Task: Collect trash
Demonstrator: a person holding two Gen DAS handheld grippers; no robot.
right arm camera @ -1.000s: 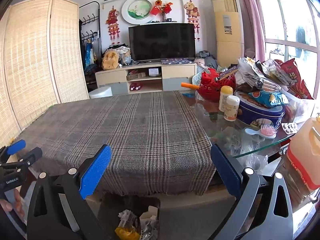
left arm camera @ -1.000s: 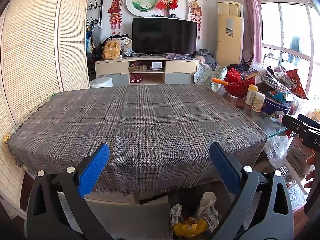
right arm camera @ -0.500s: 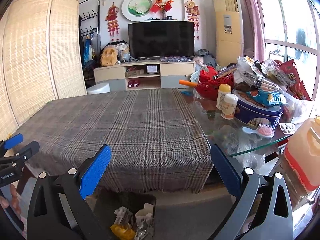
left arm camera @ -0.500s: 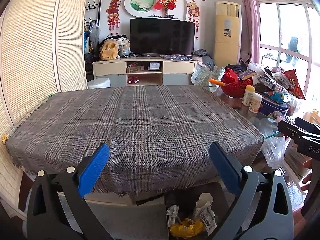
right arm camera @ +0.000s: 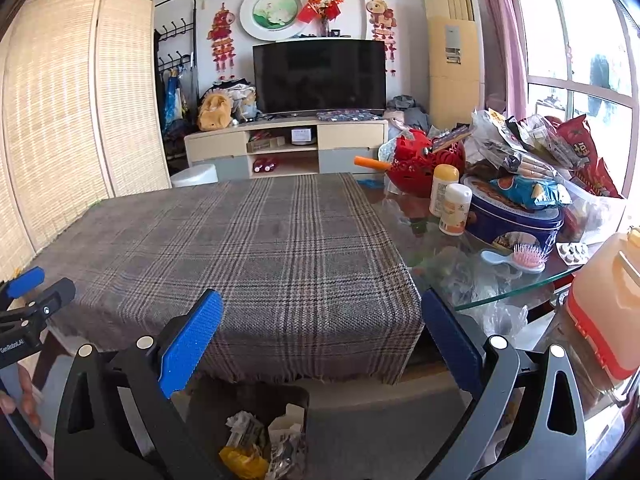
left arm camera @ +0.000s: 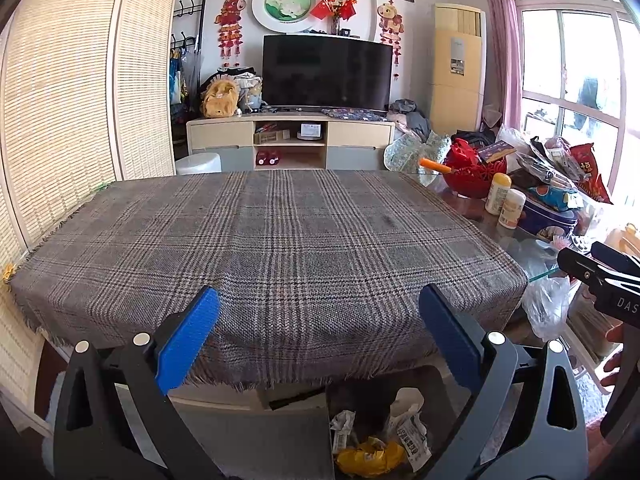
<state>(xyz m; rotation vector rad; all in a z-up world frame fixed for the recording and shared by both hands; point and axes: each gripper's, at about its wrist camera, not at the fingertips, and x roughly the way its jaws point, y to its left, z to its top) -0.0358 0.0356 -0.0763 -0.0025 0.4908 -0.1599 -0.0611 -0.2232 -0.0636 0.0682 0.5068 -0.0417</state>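
Two grippers, both with fingers spread wide and holding nothing: left gripper [left arm camera: 318, 332] and right gripper [right arm camera: 320, 334], each hanging off the near edge of the table, above the floor. Plaid tablecloth [left arm camera: 264, 248] covers most of the glass table [right arm camera: 516, 288]; cloth surface bare. Trash sits in a dark bin [right arm camera: 256, 404] on the floor below the table's near edge: crumpled yellow wrapper [left arm camera: 370, 456], white printed packets [left arm camera: 408, 432], small white carton [right arm camera: 286, 424]. Uncovered glass end at right holds two white-and-yellow bottles [right arm camera: 450, 196], blue cookie tin [right arm camera: 516, 220], pink hairbrush [right arm camera: 520, 258], red basket [right arm camera: 424, 164], snack bags [right arm camera: 532, 148]. Clear plastic bag [left arm camera: 546, 308] hangs at the table corner. Right gripper's tip shows at the right margin of the left view.
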